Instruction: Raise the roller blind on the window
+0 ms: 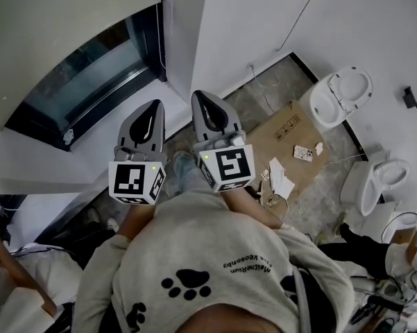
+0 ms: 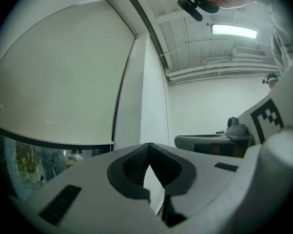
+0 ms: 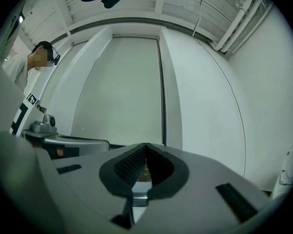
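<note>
– Sweatshirt [image 1: 215, 269] nearest, then both tools beyond it?
– Yes: left gripper [image 1: 152, 109] and right gripper [image 1: 202, 101] side by side, jaws pressed together on nothing, levelled at the window, likely lining up a reach.
– And the blind?
– Far left, the roller blind [image 1: 55, 33] covers all but a low strip of glass [image 1: 90, 78]; neither tool touches it.

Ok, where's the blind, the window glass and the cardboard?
roller blind [image 1: 62, 40], head view, middle of its fabric.
window glass [image 1: 90, 75], head view, middle of the pane.
cardboard [image 1: 277, 148], head view, its bare middle.
</note>
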{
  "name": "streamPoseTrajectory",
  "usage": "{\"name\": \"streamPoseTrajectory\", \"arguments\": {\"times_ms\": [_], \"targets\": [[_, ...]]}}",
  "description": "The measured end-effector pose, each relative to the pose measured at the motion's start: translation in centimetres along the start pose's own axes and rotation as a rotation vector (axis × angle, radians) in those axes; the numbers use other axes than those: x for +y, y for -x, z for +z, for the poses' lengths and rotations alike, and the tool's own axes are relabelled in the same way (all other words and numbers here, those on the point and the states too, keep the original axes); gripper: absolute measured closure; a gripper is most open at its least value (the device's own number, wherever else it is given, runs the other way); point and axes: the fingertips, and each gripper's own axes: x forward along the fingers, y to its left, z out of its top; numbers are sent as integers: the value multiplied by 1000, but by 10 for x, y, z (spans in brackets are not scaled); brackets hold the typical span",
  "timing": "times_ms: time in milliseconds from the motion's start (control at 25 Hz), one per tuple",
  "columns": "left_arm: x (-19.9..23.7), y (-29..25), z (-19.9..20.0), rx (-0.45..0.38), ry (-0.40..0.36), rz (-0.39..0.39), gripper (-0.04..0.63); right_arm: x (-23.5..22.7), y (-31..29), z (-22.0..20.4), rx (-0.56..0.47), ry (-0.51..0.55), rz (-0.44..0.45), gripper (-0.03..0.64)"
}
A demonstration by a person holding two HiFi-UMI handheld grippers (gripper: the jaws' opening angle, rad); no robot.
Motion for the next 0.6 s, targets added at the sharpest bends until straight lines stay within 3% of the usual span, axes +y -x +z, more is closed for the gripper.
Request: {"name": "streamPoseTrajectory", "arguments": {"times_ms": [600], "targets": [[83,-121,-2,13,13,-8,588,-56,-154,-7,11,21,0,606]]}}
